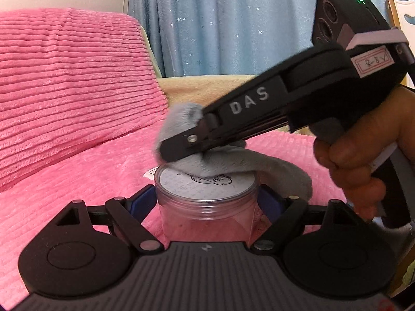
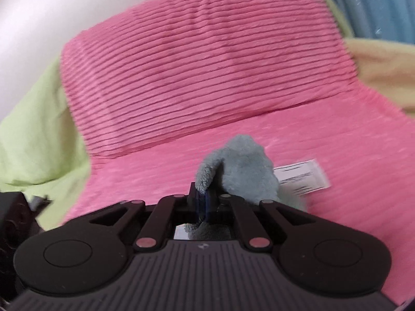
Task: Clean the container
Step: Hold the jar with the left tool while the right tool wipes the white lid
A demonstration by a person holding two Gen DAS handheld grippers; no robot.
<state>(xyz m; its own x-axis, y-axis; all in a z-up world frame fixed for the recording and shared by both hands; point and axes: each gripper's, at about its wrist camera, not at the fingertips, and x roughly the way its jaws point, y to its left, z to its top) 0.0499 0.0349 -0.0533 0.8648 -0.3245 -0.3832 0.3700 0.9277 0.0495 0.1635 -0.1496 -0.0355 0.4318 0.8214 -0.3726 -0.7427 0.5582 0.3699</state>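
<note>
Container: a clear plastic jar with a white printed lid, standing upright on the pink ribbed blanket that covers the seat of a sofa. It stands toward the front of the seat, out from the back cushion.

Left tongs: clamped on the container. The two blue-padded fingers press the clear wall from either side just under the lid, so the jar sits squarely between them and right in front of the left wrist camera.

Right tongs: closed on a grey fluffy cloth. In the right wrist view the two blue pads sit together with a fold of cloth caught between them, and the rest of the cloth bunches up ahead of and to the right of the tips.

Cloth against container: in the left wrist view the cloth lies on the far and right part of the lid, draped over its right rim and trailing down behind the jar. The right tongs come in from the upper right, slanting down, with their tip above the far left edge of the lid.

Hand: a hand grips the handle of the right tongs at the right edge of the left wrist view.

Label: a white printed paper tag lies flat on the blanket just beyond the cloth, to its right.

Surroundings: a pink ribbed back cushion rises behind the seat, with a light green cover at its left side and a blue starred curtain behind.
</note>
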